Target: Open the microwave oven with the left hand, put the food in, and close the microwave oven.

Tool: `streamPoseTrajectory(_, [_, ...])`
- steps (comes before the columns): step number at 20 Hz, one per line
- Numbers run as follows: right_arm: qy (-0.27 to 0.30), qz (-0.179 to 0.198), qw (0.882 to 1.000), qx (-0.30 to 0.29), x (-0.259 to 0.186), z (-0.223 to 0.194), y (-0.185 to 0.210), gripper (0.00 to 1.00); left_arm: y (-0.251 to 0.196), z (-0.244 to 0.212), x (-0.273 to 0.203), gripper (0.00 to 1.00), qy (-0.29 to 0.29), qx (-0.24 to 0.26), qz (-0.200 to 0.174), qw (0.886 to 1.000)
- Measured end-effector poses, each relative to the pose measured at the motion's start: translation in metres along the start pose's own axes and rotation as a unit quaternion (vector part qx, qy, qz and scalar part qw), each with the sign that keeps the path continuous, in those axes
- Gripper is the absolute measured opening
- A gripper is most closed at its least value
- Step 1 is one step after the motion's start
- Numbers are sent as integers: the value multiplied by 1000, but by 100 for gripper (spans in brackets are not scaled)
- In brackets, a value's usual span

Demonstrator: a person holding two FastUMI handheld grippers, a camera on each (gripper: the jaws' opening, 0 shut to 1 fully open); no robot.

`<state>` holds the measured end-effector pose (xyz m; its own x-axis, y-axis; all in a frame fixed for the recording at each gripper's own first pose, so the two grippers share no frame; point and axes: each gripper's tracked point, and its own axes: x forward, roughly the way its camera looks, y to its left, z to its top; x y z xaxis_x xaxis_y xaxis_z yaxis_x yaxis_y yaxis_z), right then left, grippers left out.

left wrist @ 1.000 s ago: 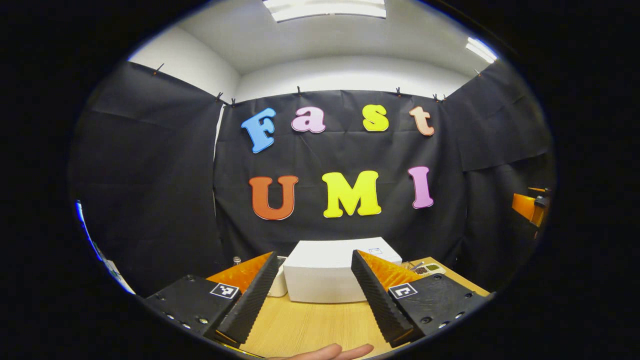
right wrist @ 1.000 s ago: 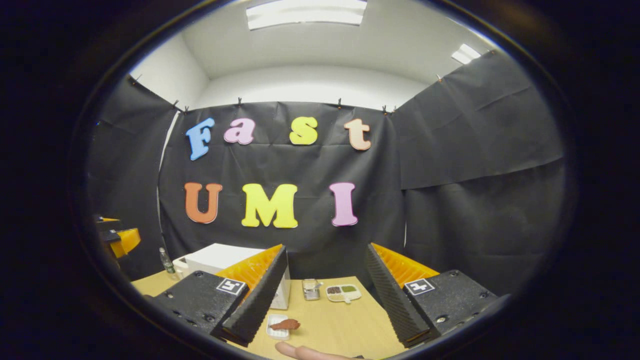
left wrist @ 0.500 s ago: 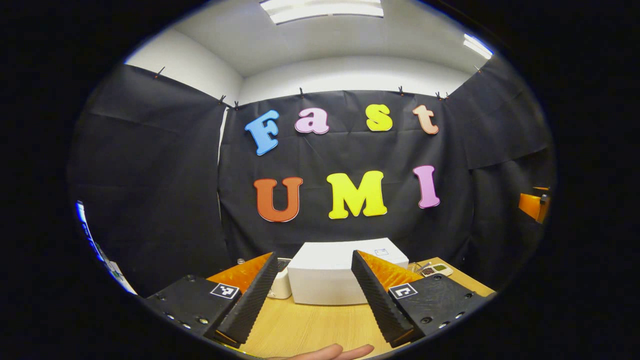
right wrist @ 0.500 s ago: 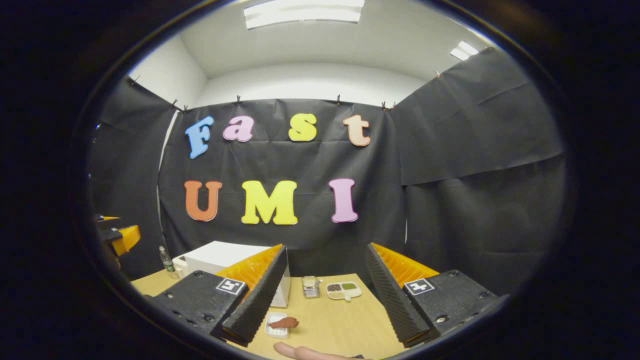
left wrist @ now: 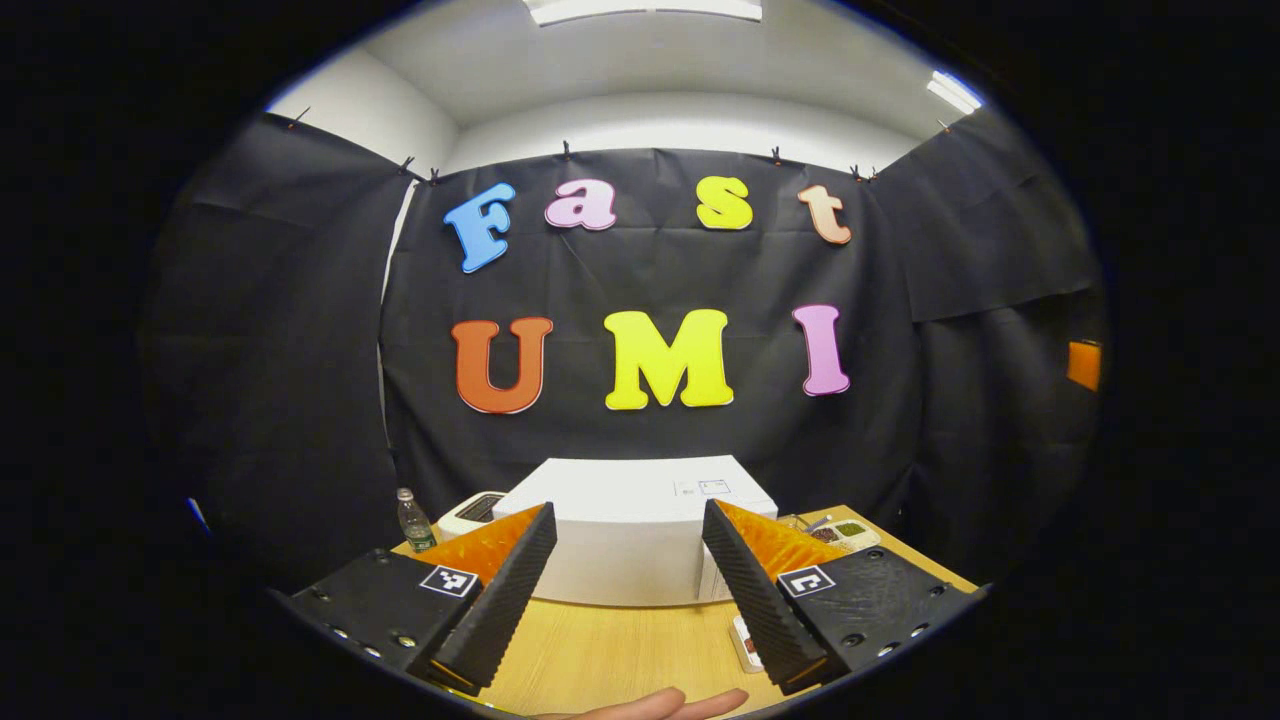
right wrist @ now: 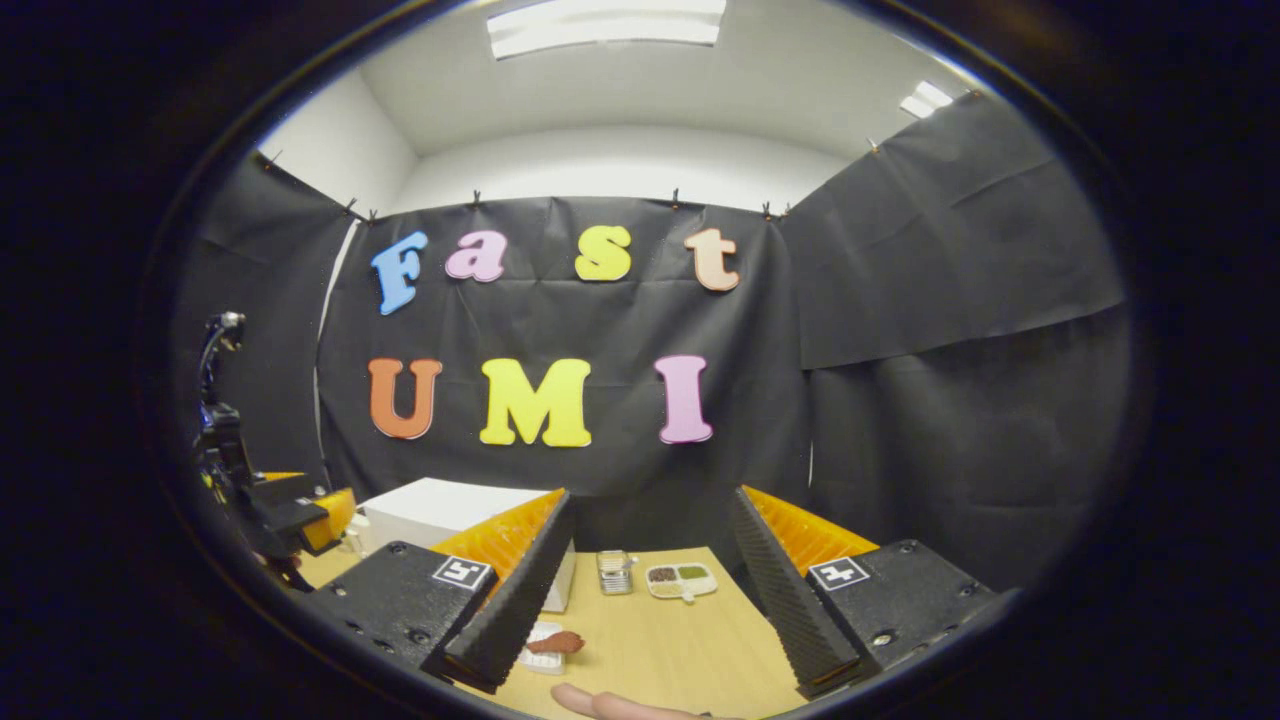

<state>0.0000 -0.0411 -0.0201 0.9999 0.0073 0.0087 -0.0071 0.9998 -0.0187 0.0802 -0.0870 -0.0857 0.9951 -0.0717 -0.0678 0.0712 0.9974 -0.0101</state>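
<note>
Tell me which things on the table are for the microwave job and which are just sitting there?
For the job: microwave; food on its small white tray; left gripper.
Just sitting there: water bottle; white appliance beside the microwave; divided dish; small metal container.

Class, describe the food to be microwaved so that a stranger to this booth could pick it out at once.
Start at the white microwave oven standing on the wooden table. On the bare wood just in front of its right corner lies a small white tray holding a reddish-brown piece of food. Unlike the sectioned dish farther back, with dark and green fillings, this tray carries one single brown lump.
</note>
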Motion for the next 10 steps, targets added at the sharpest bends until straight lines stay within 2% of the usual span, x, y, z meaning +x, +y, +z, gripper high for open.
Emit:
streamPoseTrajectory(1, [0, -2, 1000, -2, -1, 0, -5, 94, -8, -8, 9, 93, 1, 5, -4, 1000])
streamPoseTrajectory(2, [-2, -3, 1000, -2, -2, 0, -8, 100, -19, -19, 20, 93, 3, 10, -10, 1000])
streamPoseTrajectory(5, [-9, -10, 1000, -9, -5, 2, -19, 100, -40, -50, 48, 94, 9, 11, -18, 1000])
streamPoseTrajectory(6, [-8, -10, 1000, -11, -6, -1, -22, 94, -46, -60, 59, 95, 9, 11, -18, 1000])
streamPoseTrajectory(9, [-10, -13, 1000, -16, -4, -4, -32, 94, -65, -94, 89, 95, 16, 14, -26, 999])
streamPoseTrajectory(10, [-15, -20, 1000, -18, -2, -5, -39, 100, -72, -107, 97, 95, 23, 11, -33, 999])
